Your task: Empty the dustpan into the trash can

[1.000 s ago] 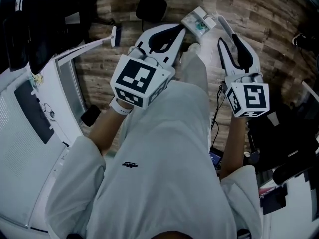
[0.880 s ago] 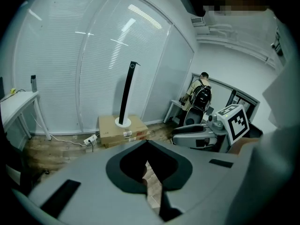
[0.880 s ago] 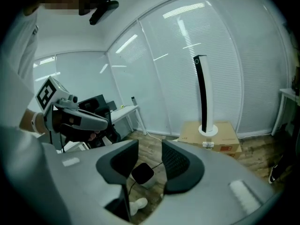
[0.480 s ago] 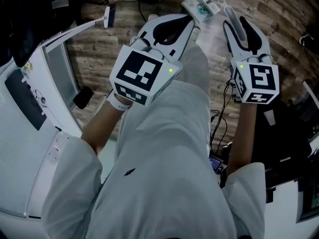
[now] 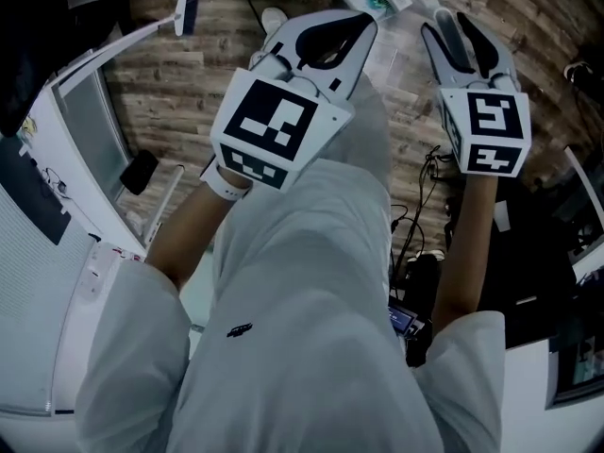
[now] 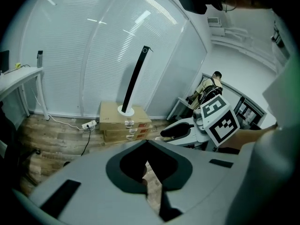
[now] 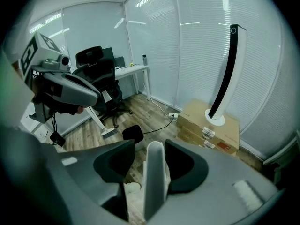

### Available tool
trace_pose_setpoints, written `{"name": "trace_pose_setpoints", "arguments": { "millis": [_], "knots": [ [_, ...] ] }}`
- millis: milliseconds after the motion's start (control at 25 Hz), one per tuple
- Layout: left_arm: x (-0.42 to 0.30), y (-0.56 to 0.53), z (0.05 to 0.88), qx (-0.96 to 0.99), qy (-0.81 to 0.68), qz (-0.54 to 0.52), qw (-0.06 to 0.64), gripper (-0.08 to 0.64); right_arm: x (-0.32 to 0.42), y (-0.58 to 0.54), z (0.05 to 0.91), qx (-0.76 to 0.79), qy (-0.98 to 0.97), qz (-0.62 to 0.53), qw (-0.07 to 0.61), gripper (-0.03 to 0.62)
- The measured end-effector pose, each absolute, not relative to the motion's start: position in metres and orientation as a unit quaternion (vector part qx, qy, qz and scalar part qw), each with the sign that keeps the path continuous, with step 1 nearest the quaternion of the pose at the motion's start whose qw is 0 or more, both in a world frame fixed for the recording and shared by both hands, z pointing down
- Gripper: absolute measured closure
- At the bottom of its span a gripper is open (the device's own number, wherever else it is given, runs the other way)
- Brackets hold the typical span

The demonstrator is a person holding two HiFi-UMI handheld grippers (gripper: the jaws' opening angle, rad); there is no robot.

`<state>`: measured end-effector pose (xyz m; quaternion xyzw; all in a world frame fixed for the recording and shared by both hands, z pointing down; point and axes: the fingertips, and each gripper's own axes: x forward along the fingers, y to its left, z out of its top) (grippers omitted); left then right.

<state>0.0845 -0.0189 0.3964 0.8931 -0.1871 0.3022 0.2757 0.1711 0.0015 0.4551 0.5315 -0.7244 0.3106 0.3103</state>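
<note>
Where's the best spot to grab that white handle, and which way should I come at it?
Grab the white handle on its long straight shaft, probably just below the rounded end. It is narrow and points up toward you, so come down from above with one jaw on each side. The right gripper straddles it that way now; its jaws have just been opening.

Readable text: none. Boxes [image 6: 124, 121]: red-and-white labels, too small to read. Shirt [image 5: 311, 366]: small dark chest logo, illegible.
</note>
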Motion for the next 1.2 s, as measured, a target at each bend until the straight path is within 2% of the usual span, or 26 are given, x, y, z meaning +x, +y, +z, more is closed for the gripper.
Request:
{"name": "trace_pose_setpoints", "arguments": {
  "millis": [520, 800, 920, 1200],
  "knots": [
    [0.075, -0.015, 0.438, 0.885, -0.192, 0.292, 0.308, 0.560, 0.171, 0.003, 0.512, 0.490, -0.695, 0.358, 0.385, 0.379],
    [0.071, -0.011, 0.455, 0.881, -0.188, 0.293, 0.322, 0.560, 0.173, 0.000, 0.526, 0.477, -0.682, 0.363, 0.420, 0.439],
    [0.076, -0.009, 0.456, 0.882, -0.179, 0.291, 0.324, 0.560, 0.173, -0.001, 0.530, 0.477, -0.674, 0.387, 0.411, 0.437],
    [0.076, -0.013, 0.455, 0.884, -0.176, 0.285, 0.327, 0.560, 0.176, 0.003, 0.542, 0.477, -0.650, 0.377, 0.457, 0.466]
  ]
}}
